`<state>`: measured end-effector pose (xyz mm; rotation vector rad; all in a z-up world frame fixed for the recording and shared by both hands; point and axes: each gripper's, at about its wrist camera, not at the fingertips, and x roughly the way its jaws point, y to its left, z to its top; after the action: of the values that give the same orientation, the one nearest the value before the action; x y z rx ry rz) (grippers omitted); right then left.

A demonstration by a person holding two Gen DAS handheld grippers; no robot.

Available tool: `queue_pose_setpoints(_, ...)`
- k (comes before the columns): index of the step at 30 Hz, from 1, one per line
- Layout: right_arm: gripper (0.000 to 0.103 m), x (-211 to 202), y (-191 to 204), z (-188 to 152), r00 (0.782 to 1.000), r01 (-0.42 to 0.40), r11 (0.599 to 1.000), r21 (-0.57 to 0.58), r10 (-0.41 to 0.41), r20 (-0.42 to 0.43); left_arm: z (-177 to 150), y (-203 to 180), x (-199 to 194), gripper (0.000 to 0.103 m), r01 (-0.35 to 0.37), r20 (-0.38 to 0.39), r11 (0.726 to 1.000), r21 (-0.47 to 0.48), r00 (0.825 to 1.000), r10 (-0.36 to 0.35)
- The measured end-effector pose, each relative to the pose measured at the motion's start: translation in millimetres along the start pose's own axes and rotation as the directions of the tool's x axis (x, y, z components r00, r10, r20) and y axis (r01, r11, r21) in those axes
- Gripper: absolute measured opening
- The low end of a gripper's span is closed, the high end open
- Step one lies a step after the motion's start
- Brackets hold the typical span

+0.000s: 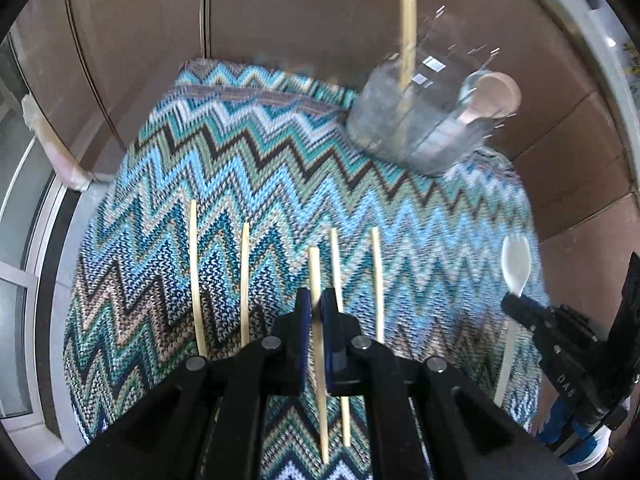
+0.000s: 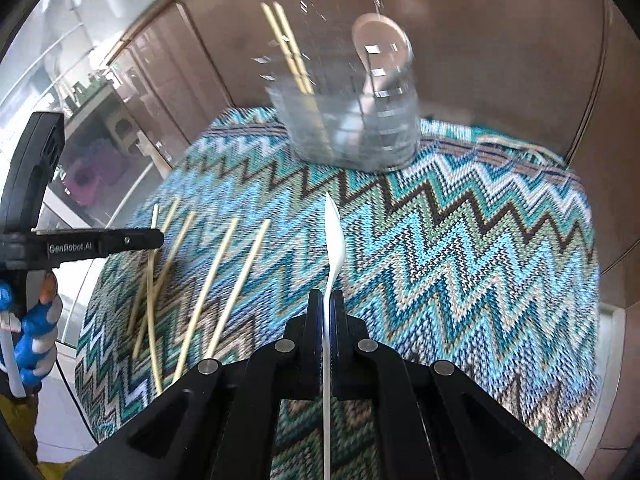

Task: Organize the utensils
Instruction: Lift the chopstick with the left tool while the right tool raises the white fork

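My left gripper (image 1: 316,300) is shut on a pale wooden chopstick (image 1: 315,268), held above the zigzag cloth (image 1: 256,184). Several more chopsticks (image 1: 193,276) lie on the cloth around it. My right gripper (image 2: 327,300) is shut on the handle of a white plastic spoon (image 2: 333,236), bowl pointing forward. It also shows in the left wrist view (image 1: 516,260). A clear divided holder (image 1: 416,124) stands at the far edge of the cloth, with two chopsticks (image 1: 408,32) in one part and a pale spoon (image 1: 494,94) in another. The holder (image 2: 352,124) lies ahead of the right gripper.
The cloth covers a small table next to brown wall panels (image 1: 300,12). Loose chopsticks (image 2: 208,280) lie left of the right gripper. The left gripper's body (image 2: 80,242) shows at the left edge, above a gloved hand (image 2: 36,340). Windows and shelves (image 2: 80,92) are at far left.
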<state>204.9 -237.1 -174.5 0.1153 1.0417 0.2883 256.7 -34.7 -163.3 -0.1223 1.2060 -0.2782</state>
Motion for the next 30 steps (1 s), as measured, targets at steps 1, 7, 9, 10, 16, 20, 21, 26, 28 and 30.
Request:
queue_pose_setpoints(1,0.003,-7,3,-3,1.000,0.001,1.000,-0.008,-0.001,0.015,-1,0,-6,0.004,0.003,0.017,1.000,0.003,1.000,-0.003)
queue_pose_setpoints(7,0.003,-55,25,-12,0.990,0.048,0.997,-0.057,-0.040,0.138,-15,-17,-58,0.004,-0.021,0.181,0.999,0.037,0.983,0.014)
queue_pose_setpoints(9,0.003,-72,32,-14,0.982,0.049,0.997,-0.066,-0.036,0.186,-22,-23,-76,0.004,-0.045,0.236,0.998,0.049,0.971,0.032)
queue_pose_setpoints(10,0.003,-79,35,-17,0.979,0.050,0.996,-0.068,-0.035,0.201,-25,-25,-83,0.004,-0.055,0.258,0.997,0.054,0.965,0.039)
queue_pose_setpoints(16,0.003,-112,49,-27,0.958,0.059,0.996,-0.070,-0.036,0.285,-41,-36,-121,0.004,-0.131,0.382,0.989,0.070,0.919,0.095)
queue_pose_setpoints(20,0.003,-131,55,-33,0.945,0.065,0.996,-0.067,-0.040,0.324,-49,-44,-142,0.004,-0.162,0.449,0.984,0.074,0.887,0.113)
queue_pose_setpoints(21,0.003,-137,57,-35,0.941,0.068,0.995,-0.067,-0.041,0.337,-53,-48,-150,0.004,-0.178,0.478,0.981,0.078,0.870,0.120)
queue_pose_setpoints(26,0.003,-157,57,-39,0.922,0.079,0.995,-0.065,-0.048,0.384,-66,-66,-173,0.004,-0.227,0.567,0.969,0.101,0.813,0.132)
queue_pose_setpoints(28,0.003,-164,58,-39,0.916,0.079,0.995,-0.064,-0.047,0.397,-70,-73,-181,0.004,-0.241,0.594,0.964,0.111,0.794,0.130)
queue_pose_setpoints(30,0.003,-170,59,-38,0.909,0.082,0.995,-0.064,-0.049,0.414,-72,-79,-187,0.004,-0.244,0.614,0.963,0.117,0.780,0.123)
